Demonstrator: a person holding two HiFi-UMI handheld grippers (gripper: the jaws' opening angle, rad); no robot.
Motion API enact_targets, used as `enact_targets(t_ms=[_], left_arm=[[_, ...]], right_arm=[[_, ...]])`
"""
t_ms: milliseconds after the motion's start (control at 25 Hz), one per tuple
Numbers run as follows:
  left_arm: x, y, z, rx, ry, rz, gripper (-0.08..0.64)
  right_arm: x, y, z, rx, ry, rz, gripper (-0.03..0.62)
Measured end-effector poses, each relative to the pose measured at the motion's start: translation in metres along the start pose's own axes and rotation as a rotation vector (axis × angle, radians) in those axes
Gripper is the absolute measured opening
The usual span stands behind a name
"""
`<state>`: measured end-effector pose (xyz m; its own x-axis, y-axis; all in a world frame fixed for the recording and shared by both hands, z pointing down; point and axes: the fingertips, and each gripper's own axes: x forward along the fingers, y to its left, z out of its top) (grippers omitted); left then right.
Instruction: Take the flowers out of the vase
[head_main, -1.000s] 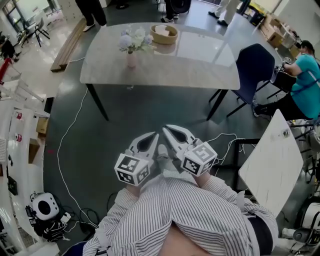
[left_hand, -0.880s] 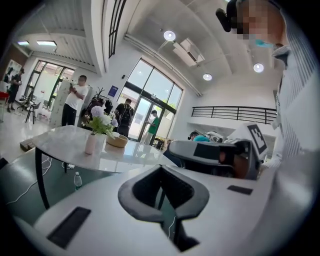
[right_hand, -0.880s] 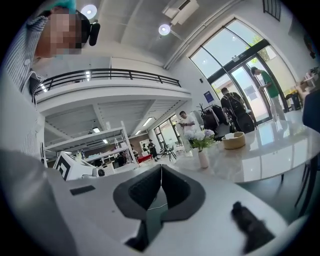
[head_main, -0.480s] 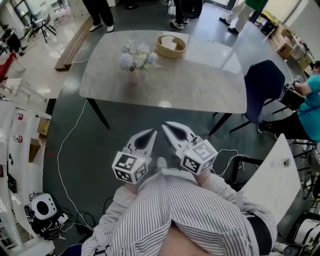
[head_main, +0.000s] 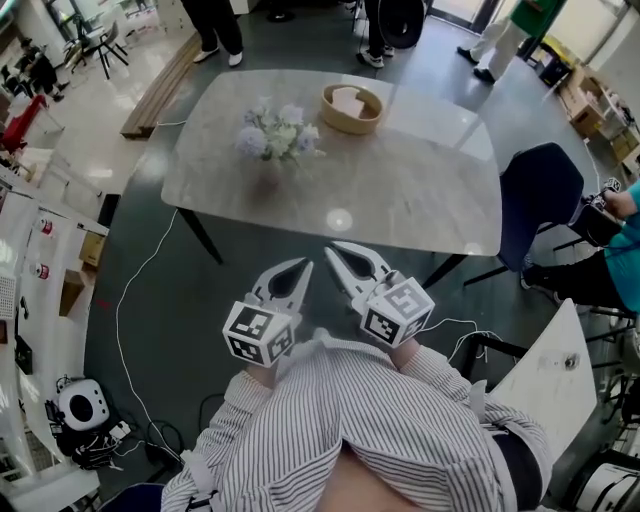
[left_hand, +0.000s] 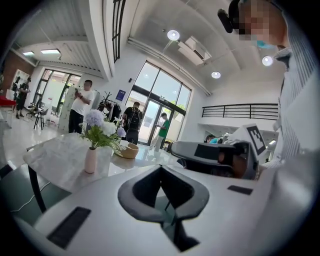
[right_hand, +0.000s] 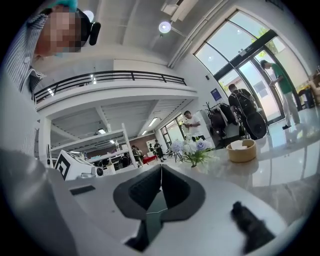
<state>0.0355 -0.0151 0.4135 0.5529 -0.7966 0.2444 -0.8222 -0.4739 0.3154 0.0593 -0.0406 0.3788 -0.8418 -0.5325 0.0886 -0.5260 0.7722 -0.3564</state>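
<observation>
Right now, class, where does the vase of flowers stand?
In the head view the vase of flowers stands on the left half of the marble table, near the wooden bowl.

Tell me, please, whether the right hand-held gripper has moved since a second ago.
Yes: the right hand-held gripper has come forward towards the table, nearly to its near edge.

Blur softens the flowers (head_main: 275, 132) on the tabletop (head_main: 400, 190) in the head view, and the vase (head_main: 267, 170) beneath them is a pale smear, its outline unreadable. The pale contents of the wooden bowl (head_main: 352, 108) are too small to identify. Bystanders (head_main: 215, 20) along the top edge are cut off above the legs, and a seated person in teal (head_main: 626, 250) is cropped by the right edge. In the right gripper view, the body of the right claw (right_hand: 161, 165) hides the vase, and only the blooms show.
</observation>
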Motion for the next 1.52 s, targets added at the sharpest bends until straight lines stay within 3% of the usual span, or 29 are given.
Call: enact_targets(t_ms=[480, 720, 1160, 1520], left_arm=[[0.006, 0.012, -0.015, -0.018, 0.057, 0.019, 0.011], [0.021, 0.031, -0.003, -0.004, 0.07, -0.024, 0.011], [0.05, 0.105, 0.032, -0.019, 0.083, -0.017, 0.011], [0.073, 0.151, 0.054, -0.01, 0.13, -0.104, 0.011]], right_arm=[[0.01, -0.009, -0.021, 0.055, 0.036, 0.008, 0.015], [0.029, -0.027, -0.011, 0.041, 0.017, -0.026, 0.015], [0.095, -0.062, 0.012, 0.034, 0.017, -0.085, 0.015], [0.144, -0.082, 0.016, 0.046, 0.033, -0.144, 0.015]])
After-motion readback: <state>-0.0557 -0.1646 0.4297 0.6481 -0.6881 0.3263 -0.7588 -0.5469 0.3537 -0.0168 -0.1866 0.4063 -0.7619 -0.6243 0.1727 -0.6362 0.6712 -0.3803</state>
